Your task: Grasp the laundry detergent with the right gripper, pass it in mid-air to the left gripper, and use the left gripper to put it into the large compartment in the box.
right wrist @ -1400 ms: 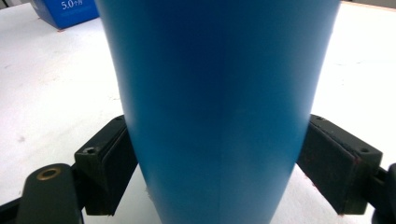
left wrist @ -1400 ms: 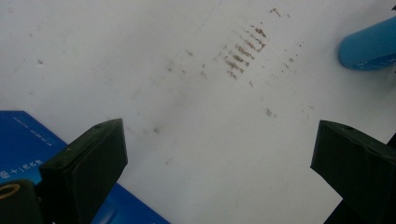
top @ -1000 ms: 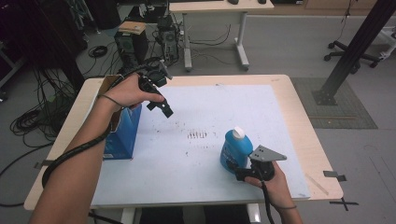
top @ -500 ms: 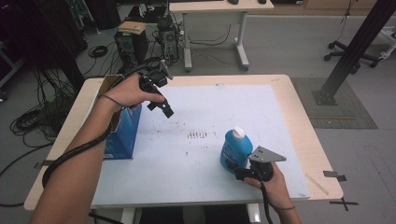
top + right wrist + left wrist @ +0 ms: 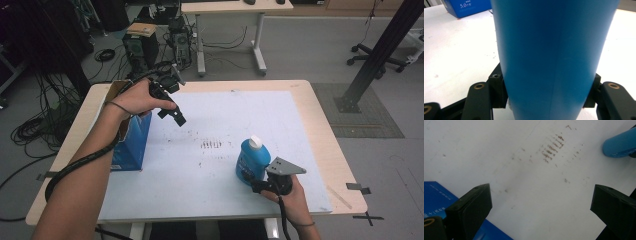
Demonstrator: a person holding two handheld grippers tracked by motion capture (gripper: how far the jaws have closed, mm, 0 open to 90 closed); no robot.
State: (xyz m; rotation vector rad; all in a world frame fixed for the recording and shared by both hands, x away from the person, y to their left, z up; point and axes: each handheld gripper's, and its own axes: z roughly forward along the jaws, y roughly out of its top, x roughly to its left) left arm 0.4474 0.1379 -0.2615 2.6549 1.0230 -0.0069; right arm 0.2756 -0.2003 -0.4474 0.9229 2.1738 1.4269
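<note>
My right gripper [image 5: 254, 179] is clamped on the blue bottle [image 5: 252, 159], low on its body; in the right gripper view the jaws press against both flanks of the bottle [image 5: 554, 55], having just closed onto it. The bottle stands upright on the white table [image 5: 280, 125], directly ahead of that gripper, its white cap [image 5: 255, 142] above the jaws. My left gripper [image 5: 174, 112] hovers over the table well away from the bottle, jaws spread wide with nothing between them; the blue box [image 5: 131, 142] sits just below and behind it, and a patch of brown scuff marks [image 5: 552, 147] lies ahead of its jaws, between it and the bottle [image 5: 620, 145]. Step in hand, as I judge it — the grasp is made and the lift has not begun. The next move calls for a straight, steady raise that keeps the bottle vertical — a low grip lets a tall bottle tip.
</note>
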